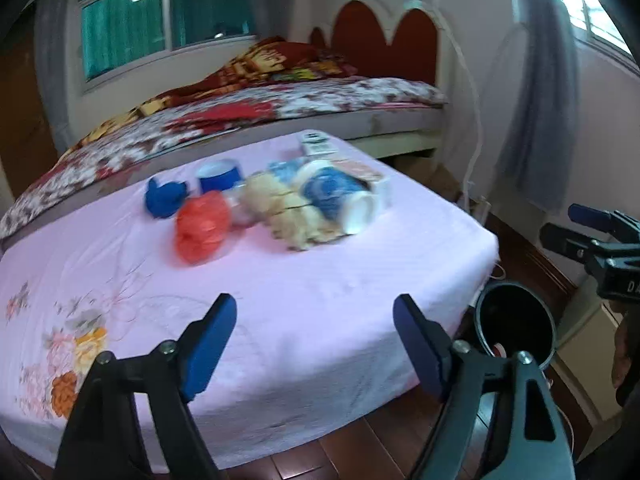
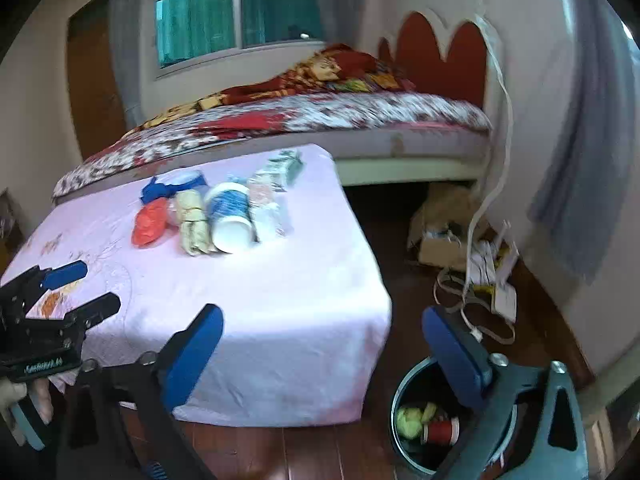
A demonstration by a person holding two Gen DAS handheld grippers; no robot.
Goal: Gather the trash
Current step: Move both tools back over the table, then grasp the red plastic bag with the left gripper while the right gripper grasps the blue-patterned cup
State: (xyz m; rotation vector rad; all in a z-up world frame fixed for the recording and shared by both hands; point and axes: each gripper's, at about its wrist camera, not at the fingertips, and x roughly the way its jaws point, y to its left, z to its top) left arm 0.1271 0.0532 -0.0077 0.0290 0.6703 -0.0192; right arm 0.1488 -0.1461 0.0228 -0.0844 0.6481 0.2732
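A table under a pink cloth (image 1: 280, 292) (image 2: 280, 300) bears a cluster of trash: a red plastic bag (image 1: 202, 226) (image 2: 149, 224), a crumpled blue piece (image 1: 164, 198) (image 2: 154, 192), a blue tub (image 1: 220, 176), beige wrapped rolls (image 1: 288, 212) (image 2: 194, 220), and a blue-white paper cup lying on its side (image 1: 340, 196) (image 2: 230, 216). My left gripper (image 1: 316, 344) is open and empty above the table's near edge. My right gripper (image 2: 320, 356) is open and empty over the table's corner. A dark bin (image 1: 516, 328) (image 2: 424, 420) stands on the floor to the right, with a red can (image 2: 442, 432) and a green wad (image 2: 410, 420) inside.
A bed with floral bedding (image 1: 260, 108) (image 2: 320, 116) runs behind the table. Boxes, papers and a white cord (image 2: 480, 264) clutter the floor by the right wall. The right gripper shows at the left wrist view's right edge (image 1: 592, 236), the left gripper at the right view's left edge (image 2: 76, 292).
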